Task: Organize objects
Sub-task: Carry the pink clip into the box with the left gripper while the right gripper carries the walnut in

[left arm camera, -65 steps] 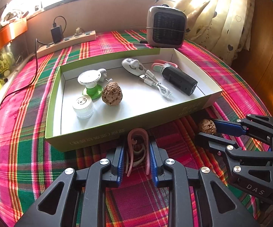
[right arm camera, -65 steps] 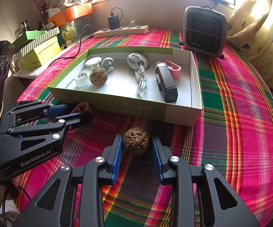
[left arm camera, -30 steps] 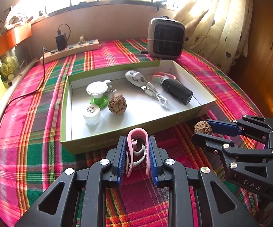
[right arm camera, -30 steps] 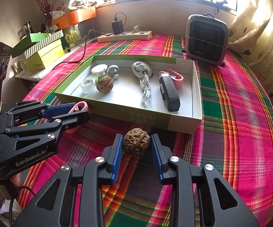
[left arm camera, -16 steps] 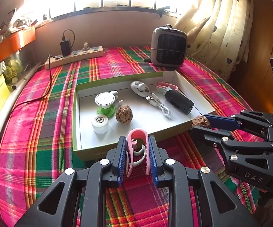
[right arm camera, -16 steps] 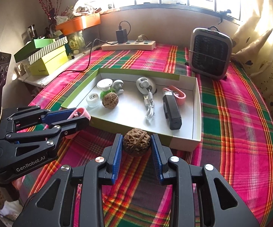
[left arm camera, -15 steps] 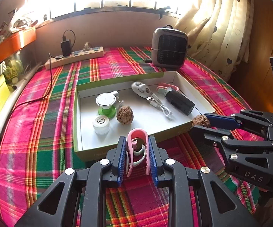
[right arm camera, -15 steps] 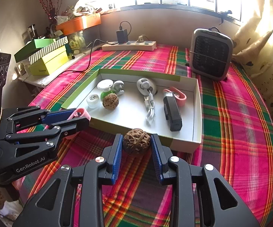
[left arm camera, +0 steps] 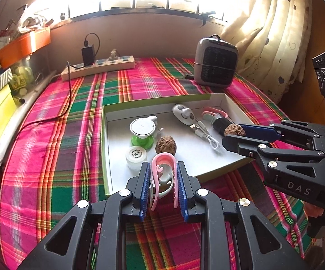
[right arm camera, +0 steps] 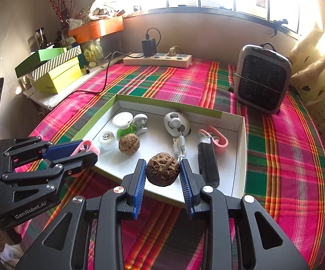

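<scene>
My left gripper [left arm camera: 163, 181] is shut on a pink and white clip [left arm camera: 163, 173] and holds it above the near edge of the shallow green-rimmed box [left arm camera: 153, 102]. My right gripper [right arm camera: 162, 180] is shut on a brown walnut [right arm camera: 161, 172] and holds it over the box's near side [right arm camera: 169, 196]. The walnut also shows in the left wrist view [left arm camera: 234, 130]. Inside the box lie a second walnut [left arm camera: 165, 145], a white cap [left arm camera: 136, 156], a white and green reel [left arm camera: 142, 130], a white charger with cable [left arm camera: 184, 114], a black block [right arm camera: 207, 164] and a pink clip [right arm camera: 218, 140].
A grey heater [right arm camera: 262, 78] stands at the back right on the plaid cloth [left arm camera: 50, 157]. A power strip [right arm camera: 158, 59] with a black adapter lies at the back. Yellow and green boxes [right arm camera: 56, 72] are stacked at the left edge. Curtains [left arm camera: 272, 33] hang at the right.
Both grippers have risen and moved forward with their loads, from the cloth in front of the box to above the box's near edge. Neither grip has changed.
</scene>
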Action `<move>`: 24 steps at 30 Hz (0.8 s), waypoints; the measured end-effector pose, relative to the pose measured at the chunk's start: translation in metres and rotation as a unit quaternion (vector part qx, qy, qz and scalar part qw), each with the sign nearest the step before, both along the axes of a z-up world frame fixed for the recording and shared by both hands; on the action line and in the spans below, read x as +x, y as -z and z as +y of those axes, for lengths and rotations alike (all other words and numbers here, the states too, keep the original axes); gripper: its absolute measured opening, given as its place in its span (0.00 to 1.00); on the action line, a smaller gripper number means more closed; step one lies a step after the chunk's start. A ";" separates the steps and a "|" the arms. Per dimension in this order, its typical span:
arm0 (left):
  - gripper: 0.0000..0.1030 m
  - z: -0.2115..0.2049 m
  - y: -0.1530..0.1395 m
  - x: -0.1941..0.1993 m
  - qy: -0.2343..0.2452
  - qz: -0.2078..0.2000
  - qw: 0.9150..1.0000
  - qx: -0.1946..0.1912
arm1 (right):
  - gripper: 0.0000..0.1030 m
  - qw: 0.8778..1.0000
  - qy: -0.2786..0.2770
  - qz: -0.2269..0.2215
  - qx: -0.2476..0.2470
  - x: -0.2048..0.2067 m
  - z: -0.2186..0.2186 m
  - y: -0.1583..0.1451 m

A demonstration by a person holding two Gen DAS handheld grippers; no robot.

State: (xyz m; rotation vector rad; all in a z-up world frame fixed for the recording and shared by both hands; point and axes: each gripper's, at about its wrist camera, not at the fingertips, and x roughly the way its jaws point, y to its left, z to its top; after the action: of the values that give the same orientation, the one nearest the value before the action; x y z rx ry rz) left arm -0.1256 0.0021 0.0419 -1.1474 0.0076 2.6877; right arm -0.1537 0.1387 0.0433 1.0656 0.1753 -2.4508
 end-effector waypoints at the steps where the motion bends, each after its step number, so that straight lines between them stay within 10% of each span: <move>1: 0.21 -0.001 0.001 -0.002 -0.002 -0.001 1.000 0.000 | 0.31 1.000 -0.002 -0.001 0.000 -0.003 -0.001 0.000; 24: 0.20 0.001 0.016 -0.032 -0.005 -0.024 1.000 -0.007 | 0.31 0.999 -0.028 -0.041 0.009 -0.061 -0.025 0.022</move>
State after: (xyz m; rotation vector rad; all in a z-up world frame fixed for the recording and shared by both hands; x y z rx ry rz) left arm -0.1576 0.0034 0.0255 -1.2194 0.0137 2.6715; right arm -0.2144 0.1141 0.0212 1.1503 0.1986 -2.3551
